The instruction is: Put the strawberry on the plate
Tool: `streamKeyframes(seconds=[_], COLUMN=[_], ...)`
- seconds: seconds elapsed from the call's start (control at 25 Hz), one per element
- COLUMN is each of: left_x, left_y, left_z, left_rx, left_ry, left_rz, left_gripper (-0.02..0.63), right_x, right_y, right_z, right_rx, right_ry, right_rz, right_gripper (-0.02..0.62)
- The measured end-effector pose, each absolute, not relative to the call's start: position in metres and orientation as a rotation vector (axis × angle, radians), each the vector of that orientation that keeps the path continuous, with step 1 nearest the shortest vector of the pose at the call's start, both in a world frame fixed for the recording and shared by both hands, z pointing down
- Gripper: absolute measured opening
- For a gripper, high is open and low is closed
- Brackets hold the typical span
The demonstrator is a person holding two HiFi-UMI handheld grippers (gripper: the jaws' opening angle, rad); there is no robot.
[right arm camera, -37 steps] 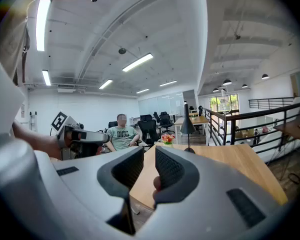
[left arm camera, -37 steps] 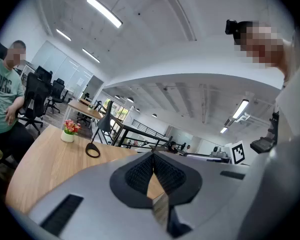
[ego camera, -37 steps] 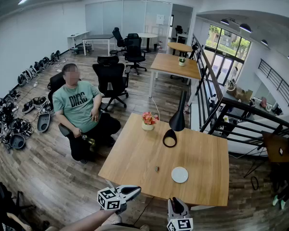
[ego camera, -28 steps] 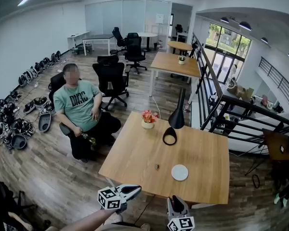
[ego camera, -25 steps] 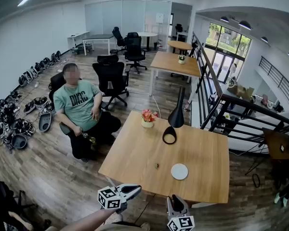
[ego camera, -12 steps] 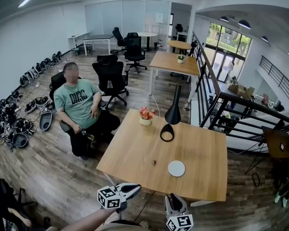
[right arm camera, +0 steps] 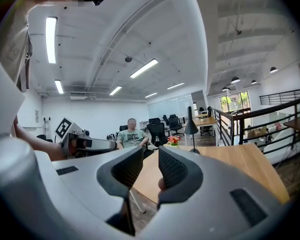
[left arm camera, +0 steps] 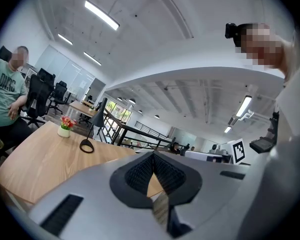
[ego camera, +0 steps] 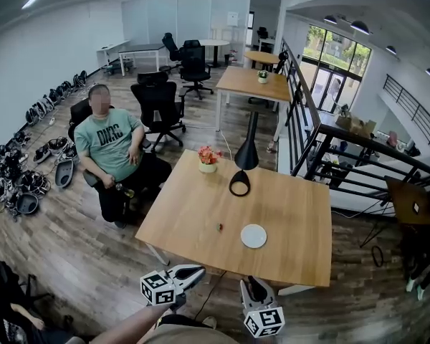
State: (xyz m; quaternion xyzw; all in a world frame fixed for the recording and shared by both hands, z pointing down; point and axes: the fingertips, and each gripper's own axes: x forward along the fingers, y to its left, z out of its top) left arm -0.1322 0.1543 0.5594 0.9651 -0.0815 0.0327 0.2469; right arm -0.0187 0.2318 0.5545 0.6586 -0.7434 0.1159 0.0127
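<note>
Wooden table point(ego camera: 287, 221) holds strawberry point(ego camera: 219, 226), well beyond left hand-held gripper point(ego camera: 199, 269).

The speck point(ego camera: 219, 226) on the table point(ego camera: 186, 213) is too small to identify.

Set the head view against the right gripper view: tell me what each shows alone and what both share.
Head view only: the strawberry and the white plate, apart on the table. Right gripper view only: the right hand-held gripper seen along its jaws, which stand apart with nothing gripped. Both: the table, the black lamp, the flower pot, the seated person and the left hand-held gripper.
</note>
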Motion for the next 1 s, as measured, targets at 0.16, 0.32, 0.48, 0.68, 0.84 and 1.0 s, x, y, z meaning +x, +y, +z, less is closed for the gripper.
streamKeyframes(seconds=[0.16,0.32,0.48,0.68,0.84,1.0], left_x=[-0.125,-0.119,-0.114,-0.112,-0.112,-0.117], left_y=[0.159,0.165,0.169,0.172,0.17,0.157], left_z=[0.56,0.555,0.549,0.551,0.555,0.561], left_rx=[2.644,2.652,2.662,2.662,2.653,2.636], left_ry=[-0.234,-0.227,-0.221,-0.223,-0.232,-0.244], left_rz=[0.082,0.084,0.095,0.11,0.113,0.116], left_gripper=[0.005,0.005,0.005,0.005,0.005,0.005], right_x=[-0.013,-0.007,-0.003,0.002,0.005,0.006], right_y=[0.234,0.241,0.247,0.251,0.25,0.237], right_z=[0.551,0.549,0.547,0.55,0.556,0.563], right_rx=[2.037,2.05,2.066,2.083,2.086,2.079], right_ry=[-2.34,-2.335,-2.334,-2.331,-2.324,-2.313], right_rz=[0.335,0.334,0.338,0.348,0.373,0.403], right_gripper=[0.081,0.081,0.08,0.081,0.081,0.081])
